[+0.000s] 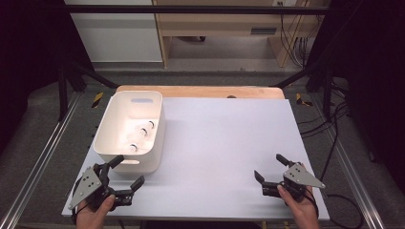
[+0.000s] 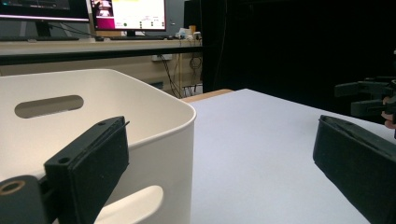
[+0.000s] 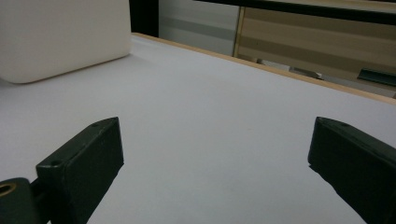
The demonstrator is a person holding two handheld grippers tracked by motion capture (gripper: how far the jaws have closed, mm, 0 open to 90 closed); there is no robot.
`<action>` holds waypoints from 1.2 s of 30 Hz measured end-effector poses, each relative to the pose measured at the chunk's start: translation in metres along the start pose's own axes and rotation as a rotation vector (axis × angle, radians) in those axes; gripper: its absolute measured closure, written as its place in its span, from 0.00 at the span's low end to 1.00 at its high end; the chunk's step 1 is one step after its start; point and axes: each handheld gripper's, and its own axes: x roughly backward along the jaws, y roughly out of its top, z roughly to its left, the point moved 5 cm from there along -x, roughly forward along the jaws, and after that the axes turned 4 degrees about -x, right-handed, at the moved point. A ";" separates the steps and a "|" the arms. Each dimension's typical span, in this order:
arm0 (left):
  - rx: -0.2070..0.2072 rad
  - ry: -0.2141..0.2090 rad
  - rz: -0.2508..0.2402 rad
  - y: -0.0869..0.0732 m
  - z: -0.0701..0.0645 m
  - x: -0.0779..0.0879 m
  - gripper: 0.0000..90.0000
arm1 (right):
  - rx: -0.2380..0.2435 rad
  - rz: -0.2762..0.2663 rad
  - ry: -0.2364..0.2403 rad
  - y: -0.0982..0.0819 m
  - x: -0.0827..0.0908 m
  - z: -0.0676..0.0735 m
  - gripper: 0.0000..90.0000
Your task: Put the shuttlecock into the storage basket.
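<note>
A white plastic bin (image 1: 111,143) with handle slots stands on the left of the table, and three small white bottles (image 1: 142,132) with dark caps lie inside it. My left gripper (image 1: 128,171) rests open at the bin's near right corner, one jaw close by the bin wall (image 2: 159,140). Over on the right, near the front edge, my right gripper (image 1: 269,166) is open above bare table. Its jaws point toward the bin (image 3: 60,37) at the far left. Nothing is held in either gripper. The right gripper (image 2: 369,100) appears far off in the left gripper view.
The table (image 1: 229,143) has a pale grey top with a wooden strip (image 1: 200,90) along the far edge. Metal frame rails (image 1: 43,152) run along both sides. Beyond are a wooden desk (image 1: 224,28) and cables (image 1: 329,119) on the floor.
</note>
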 end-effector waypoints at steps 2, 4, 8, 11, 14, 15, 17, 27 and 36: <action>0.002 -0.005 0.007 -0.004 0.000 0.001 0.04 | -0.006 0.000 -0.001 0.000 0.002 -0.002 0.04; 0.002 -0.007 0.011 -0.005 0.000 0.002 0.04 | -0.009 -0.002 -0.001 0.000 0.002 -0.002 0.04; 0.007 0.000 0.016 -0.013 0.006 0.002 0.04 | -0.007 -0.002 -0.002 -0.001 0.004 -0.003 0.04; 0.009 0.009 0.017 -0.017 0.010 0.002 0.05 | -0.006 -0.004 -0.003 -0.001 0.004 -0.003 0.04; 0.015 0.016 0.013 -0.021 0.014 0.000 0.05 | -0.003 -0.003 -0.003 -0.001 0.005 -0.003 0.04; 0.015 0.016 0.013 -0.021 0.014 0.000 0.05 | -0.003 -0.003 -0.003 -0.001 0.005 -0.003 0.04; 0.012 0.017 0.017 -0.025 0.016 -0.001 0.05 | -0.002 -0.003 -0.005 -0.002 0.005 -0.003 0.04; 0.014 0.011 0.018 -0.033 0.016 -0.001 0.05 | -0.002 0.003 -0.003 -0.003 0.004 -0.003 0.04; 0.014 0.002 0.010 -0.036 0.012 -0.001 0.05 | 0.002 0.005 -0.002 -0.003 0.004 -0.003 0.04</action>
